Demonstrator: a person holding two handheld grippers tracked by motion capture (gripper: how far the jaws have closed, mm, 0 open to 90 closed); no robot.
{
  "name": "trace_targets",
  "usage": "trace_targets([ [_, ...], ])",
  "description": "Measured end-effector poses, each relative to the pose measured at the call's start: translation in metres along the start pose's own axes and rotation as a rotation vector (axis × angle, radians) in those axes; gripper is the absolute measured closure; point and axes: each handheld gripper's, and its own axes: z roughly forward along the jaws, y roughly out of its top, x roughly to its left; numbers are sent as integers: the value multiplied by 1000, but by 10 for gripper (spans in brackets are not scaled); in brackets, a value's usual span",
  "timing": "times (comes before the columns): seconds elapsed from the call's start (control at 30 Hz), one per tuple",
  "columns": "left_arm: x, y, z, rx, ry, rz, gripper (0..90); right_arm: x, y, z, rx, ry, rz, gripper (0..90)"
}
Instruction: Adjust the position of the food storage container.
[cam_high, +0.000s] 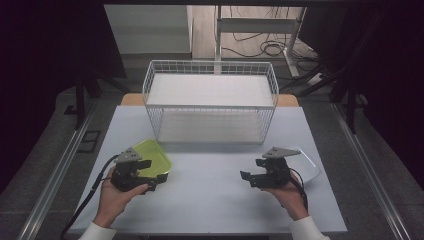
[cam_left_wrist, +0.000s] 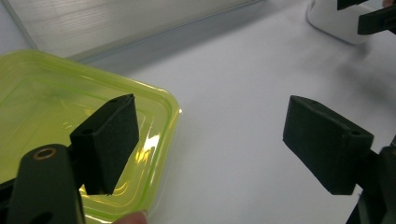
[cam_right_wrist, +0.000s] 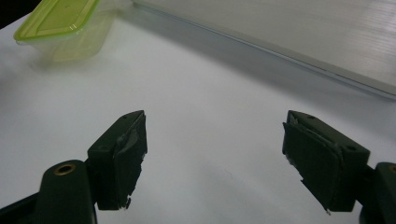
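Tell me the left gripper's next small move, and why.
Probably ease the left gripper sideways over the green container until its rim sits between the open fingers, since one of them already overlaps the lid and nothing is gripped yet.

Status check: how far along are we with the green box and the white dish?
Nothing looks done yet. The wire basket holds nothing, and the green box and white dish both sit on the table. The left claw hovers open at the box's edge, one jaw above the lid; the right claw is open over bare table. Gripping either item remains, and probably moving them to the basket.
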Motion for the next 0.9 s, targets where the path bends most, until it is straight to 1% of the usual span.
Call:
trace_targets([
  [0.1, 0, 0, 1, 1, 1, 0, 177, -1, 0, -1, -1, 3, -4, 222],
  [0.2, -1, 0, 0, 8, 11, 11, 186, -2, -1, -1, 20, 5, -2, 227],
  [0.33, 0, 0, -1, 5, 20, 15, 185, -3, -3, -1, 39, -9, 2, 231],
  [0.4, 0, 0, -2, -3, 27, 13, 180, -3, -6, -2, 57, -31, -1, 232],
  [0.5, 0, 0, -4, -4, 31, 15, 185, -3, -6, -4, 52, -36, 5, 233],
  [0.57, 0, 0, -6, -7, 36, 15, 189, -4, -5, -7, 42, -37, 20, 236],
  [0.63, 1, 1, -9, -7, 41, 10, 193, -4, -5, -7, 41, -39, 16, 238],
  [0.67, 3, 2, -13, -8, 50, 3, 206, -4, -3, -8, 37, -38, 16, 240],
  [0.77, 5, 4, -17, -7, 56, -9, 223, -2, -1, -9, 32, -33, 10, 242],
  [0.8, 8, 7, -20, -9, 66, -15, 226, -2, -1, -9, 30, -32, 7, 242],
  [0.9, 14, 13, -22, 8, 88, -12, 231, -1, -2, -8, 38, -34, 2, 242],
])
